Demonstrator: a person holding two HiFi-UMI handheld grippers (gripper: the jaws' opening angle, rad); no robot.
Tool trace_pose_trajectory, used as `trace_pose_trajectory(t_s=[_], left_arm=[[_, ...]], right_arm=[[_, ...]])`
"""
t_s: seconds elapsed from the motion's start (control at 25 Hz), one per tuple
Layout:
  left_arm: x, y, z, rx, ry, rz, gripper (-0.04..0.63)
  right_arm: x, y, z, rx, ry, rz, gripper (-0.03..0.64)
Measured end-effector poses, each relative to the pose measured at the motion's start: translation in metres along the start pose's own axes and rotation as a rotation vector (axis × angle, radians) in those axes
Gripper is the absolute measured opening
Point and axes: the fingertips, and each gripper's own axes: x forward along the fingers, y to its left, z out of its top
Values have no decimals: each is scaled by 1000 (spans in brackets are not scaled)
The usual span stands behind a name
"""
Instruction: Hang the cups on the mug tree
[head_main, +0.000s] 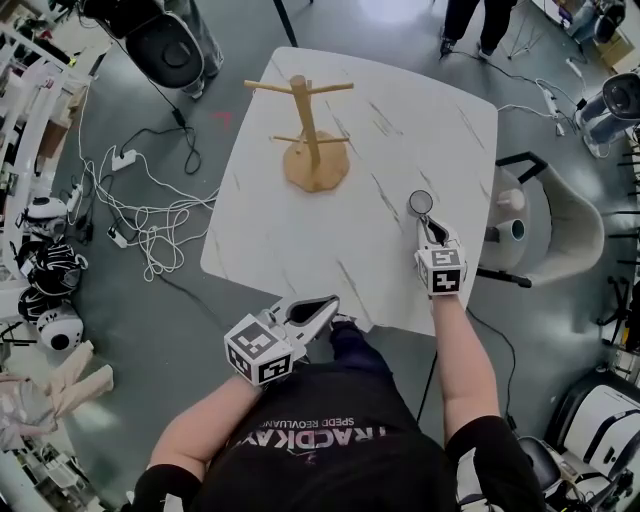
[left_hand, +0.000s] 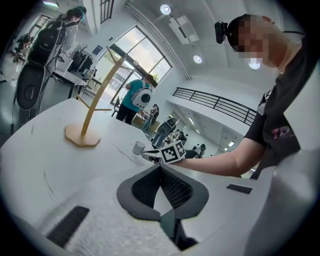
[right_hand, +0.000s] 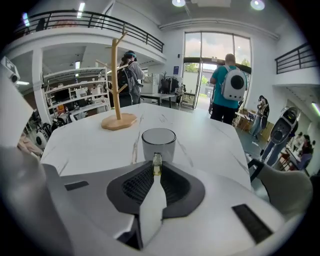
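L gripper (head_main: 318, 312) hangs just off the near tabletop (head_main: 400, 120) edge, fingers pressed together. R gripper (head_main: 428, 226) is over the tabletop's right side, fingers clamped on the thin handle of the grey cup (head_main: 421, 203) (upright, mouth up). Wooden mug tree (head_main: 312, 135) stands well beyond, toward the far-left part.

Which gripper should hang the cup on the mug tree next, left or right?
Right: the right gripper holds the cup by its handle; the left gripper is shut, empty, off the table.
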Motion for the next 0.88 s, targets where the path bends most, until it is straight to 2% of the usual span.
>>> trace_pose_trajectory(t_s=[0.32, 0.48, 0.88], left_arm=[[-9, 0, 8, 13, -28, 4, -3], [-18, 0, 13, 18, -50, 16, -3], [-55, 6, 19, 22, -116, 70, -3]], right_arm=[[-3, 17, 43, -191, -24, 5, 41], [0, 25, 76, -326, -29, -26, 41], [19, 51, 140, -530, 2, -93, 41]])
